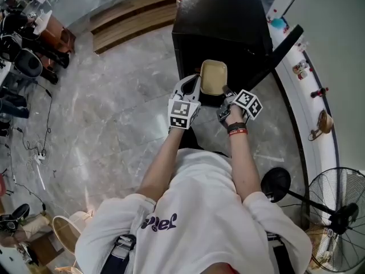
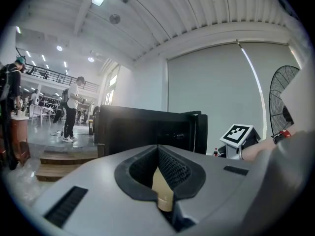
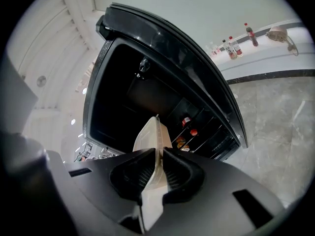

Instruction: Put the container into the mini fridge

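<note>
Container [image 1: 213,77] before the mini fridge [image 1: 222,21] — door [image 1: 282,47] (standing open) alongside.

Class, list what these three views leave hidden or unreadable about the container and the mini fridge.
Container contents: head view shows only a tan face; both gripper views only its edge.
Mini fridge interior: right gripper view, too dark.
Door-shelf items: right gripper view, too small.
</note>
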Action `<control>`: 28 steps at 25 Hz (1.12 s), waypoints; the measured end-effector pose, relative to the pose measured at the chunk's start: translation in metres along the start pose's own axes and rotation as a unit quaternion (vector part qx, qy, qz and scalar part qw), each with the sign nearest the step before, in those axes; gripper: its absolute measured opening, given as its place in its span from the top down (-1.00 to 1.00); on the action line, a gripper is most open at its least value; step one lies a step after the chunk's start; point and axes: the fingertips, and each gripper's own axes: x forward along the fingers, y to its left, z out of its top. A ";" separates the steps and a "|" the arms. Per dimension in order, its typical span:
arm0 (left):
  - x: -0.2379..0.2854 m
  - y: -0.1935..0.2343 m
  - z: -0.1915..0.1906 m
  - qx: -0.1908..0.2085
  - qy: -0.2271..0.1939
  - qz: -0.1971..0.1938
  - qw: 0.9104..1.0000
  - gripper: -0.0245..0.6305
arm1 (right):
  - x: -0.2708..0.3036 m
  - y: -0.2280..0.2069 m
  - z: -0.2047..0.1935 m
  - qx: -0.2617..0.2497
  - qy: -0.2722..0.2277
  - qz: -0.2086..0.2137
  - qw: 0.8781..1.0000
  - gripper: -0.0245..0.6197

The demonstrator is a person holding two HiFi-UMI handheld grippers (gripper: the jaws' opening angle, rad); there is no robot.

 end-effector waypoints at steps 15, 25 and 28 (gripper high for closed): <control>0.037 0.019 -0.031 -0.005 0.001 -0.003 1.000 0.86 | 0.055 -0.029 0.004 -0.001 0.015 -0.015 1.000 0.74; 0.055 0.029 -0.055 -0.005 0.003 -0.006 1.000 0.86 | 0.082 -0.048 0.009 0.001 0.009 -0.020 1.000 0.74; 0.059 0.034 -0.063 -0.007 0.003 -0.007 1.000 0.86 | 0.092 -0.051 0.009 -0.002 0.009 -0.020 1.000 0.74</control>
